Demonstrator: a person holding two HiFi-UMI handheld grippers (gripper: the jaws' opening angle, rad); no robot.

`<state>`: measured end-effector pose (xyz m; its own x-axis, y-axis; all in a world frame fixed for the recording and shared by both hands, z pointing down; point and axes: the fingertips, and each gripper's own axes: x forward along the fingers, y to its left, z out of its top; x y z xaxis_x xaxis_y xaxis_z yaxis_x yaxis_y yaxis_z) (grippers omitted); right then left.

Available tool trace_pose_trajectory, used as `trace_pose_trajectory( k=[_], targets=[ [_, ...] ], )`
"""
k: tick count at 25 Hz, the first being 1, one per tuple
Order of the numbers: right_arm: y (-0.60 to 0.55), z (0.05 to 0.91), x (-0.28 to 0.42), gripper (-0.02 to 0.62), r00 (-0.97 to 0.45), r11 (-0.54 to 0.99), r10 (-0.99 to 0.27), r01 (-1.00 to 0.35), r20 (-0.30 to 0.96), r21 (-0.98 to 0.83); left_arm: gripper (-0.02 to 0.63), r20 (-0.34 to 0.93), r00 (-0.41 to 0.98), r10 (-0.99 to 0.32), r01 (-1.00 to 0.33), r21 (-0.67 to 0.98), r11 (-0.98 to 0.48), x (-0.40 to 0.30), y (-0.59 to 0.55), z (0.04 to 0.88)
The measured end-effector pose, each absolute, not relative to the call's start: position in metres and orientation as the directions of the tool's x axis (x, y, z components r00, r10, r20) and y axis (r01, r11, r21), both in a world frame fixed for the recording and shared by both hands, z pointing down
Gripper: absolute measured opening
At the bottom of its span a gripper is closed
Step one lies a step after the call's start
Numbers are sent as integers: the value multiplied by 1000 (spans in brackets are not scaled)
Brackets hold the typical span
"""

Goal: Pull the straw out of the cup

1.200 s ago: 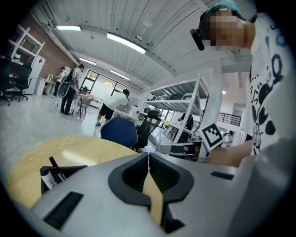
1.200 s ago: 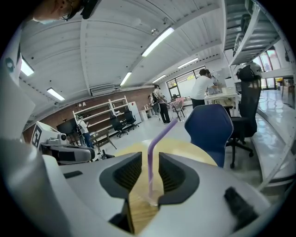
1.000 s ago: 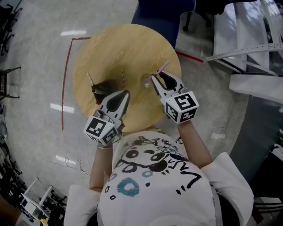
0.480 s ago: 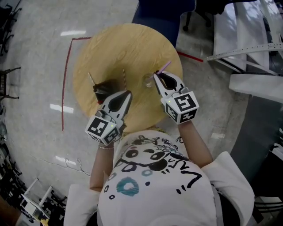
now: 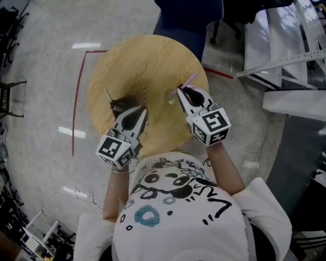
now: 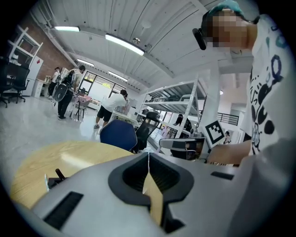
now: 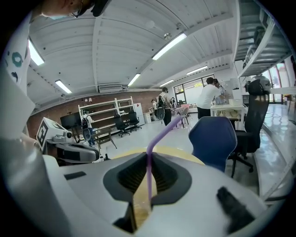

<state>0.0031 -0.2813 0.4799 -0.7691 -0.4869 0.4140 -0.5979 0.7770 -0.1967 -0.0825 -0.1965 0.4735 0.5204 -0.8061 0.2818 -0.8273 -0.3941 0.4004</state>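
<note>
My right gripper (image 5: 180, 91) (image 7: 148, 162) is shut on a purple bendy straw (image 5: 188, 79) (image 7: 155, 139), which rises from between its jaws and bends away at the top. A small clear cup (image 5: 170, 95) stands on the round wooden table (image 5: 153, 56) just left of that gripper's tips. The straw's lower end is hidden, so I cannot tell whether it is still in the cup. My left gripper (image 5: 143, 108) (image 6: 148, 159) hangs over the table's near left part with its jaws shut and nothing showing between them.
A dark object (image 5: 120, 104) with two thin brown sticks (image 5: 144, 95) lies by the left gripper's tip. A blue chair (image 5: 188, 15) (image 7: 215, 139) stands at the table's far side. Red tape (image 5: 76, 92) marks the floor on the left, and metal racks (image 5: 285, 56) are on the right.
Both grippers stay almost where they were, the right one still holding the purple straw. The head view has shifted a little, so the table sits slightly lower in the picture.
</note>
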Motion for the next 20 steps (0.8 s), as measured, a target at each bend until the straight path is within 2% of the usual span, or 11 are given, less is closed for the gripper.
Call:
trace_pose_trajectory(
  k=[20],
  targets=[
    [-258, 407, 10, 48, -810, 842, -480, -533, 337, -84, 18, 207, 513, -833, -838, 330, -434, -80, -190, 431]
  ],
)
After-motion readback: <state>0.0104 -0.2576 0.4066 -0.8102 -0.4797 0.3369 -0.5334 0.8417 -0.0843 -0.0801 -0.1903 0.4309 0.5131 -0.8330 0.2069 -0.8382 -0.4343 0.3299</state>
